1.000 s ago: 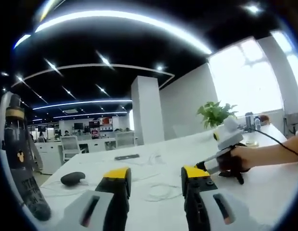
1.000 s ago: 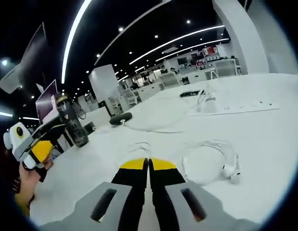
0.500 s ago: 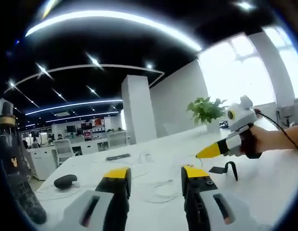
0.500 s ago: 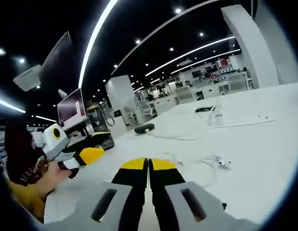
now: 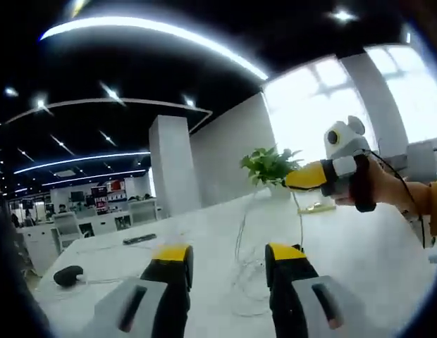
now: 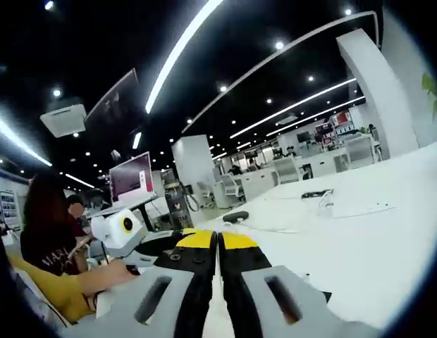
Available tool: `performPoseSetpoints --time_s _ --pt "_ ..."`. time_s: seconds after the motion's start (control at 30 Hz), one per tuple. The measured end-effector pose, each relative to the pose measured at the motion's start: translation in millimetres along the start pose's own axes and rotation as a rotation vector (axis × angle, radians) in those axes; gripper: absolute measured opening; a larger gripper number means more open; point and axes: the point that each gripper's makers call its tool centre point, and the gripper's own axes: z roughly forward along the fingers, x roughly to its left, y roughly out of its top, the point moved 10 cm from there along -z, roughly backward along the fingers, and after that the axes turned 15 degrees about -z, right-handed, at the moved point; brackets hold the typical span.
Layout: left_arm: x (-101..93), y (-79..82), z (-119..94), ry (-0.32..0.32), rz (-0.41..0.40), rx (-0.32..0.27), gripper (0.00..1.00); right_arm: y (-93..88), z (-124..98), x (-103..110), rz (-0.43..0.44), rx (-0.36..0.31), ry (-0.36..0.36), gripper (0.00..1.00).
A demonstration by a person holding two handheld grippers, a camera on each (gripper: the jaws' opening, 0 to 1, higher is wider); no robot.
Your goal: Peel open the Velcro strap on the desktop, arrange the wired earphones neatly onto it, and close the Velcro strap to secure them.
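Lifted since a second ago, the right gripper (image 5: 294, 179) now hangs high above the white desk (image 5: 359, 246), and the wired earphones (image 5: 241, 243) that lay flat dangle from its tip as a thin cord reaching down to the desktop. In the right gripper view its jaws (image 6: 217, 241) are pressed together. The left gripper (image 5: 224, 254) stands released, jaws parted. Open desktop spreads all round. Whether the cord is truly pinched is too fine to see.
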Motion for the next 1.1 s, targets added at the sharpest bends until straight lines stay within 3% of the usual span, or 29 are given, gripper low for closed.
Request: performPoseSetpoints --time_s 0.23,0.4,0.5,0.63,0.73,0.93,1.1 --pt "-6.1 3.1 -0.9 -0.010 0.066 -0.013 0.44 28.0 -13.0 27.0 -0.048 -0.073 0.047 0.04" --pt "-18.4 10.3 -2.9 -0.095 0.036 -0.061 0.44 44.6 -12.4 38.9 -0.085 -0.097 0.074 0.04" --pt "-25.4 12.5 -3.4 -0.120 0.053 -0.075 0.44 47.1 -9.3 42.9 -0.086 -0.099 0.088 0.04" --pt "-30.8 13.7 -2.7 -0.127 0.070 -0.084 0.39 42.5 -4.2 51.4 -0.020 -0.102 0.143 0.04" --pt "-32.9 14.1 -2.7 -0.124 0.095 -0.094 0.28 41.2 -1.5 57.7 0.022 -0.109 0.188 0.04" --pt "-31.4 15.0 -1.8 -0.069 0.143 -0.110 0.22 50.5 -5.7 77.3 0.080 -0.162 0.286 0.04" --pt "-24.2 17.0 -0.4 -0.017 0.122 -0.122 0.20 56.2 -17.2 83.8 0.074 -0.181 0.308 0.03"
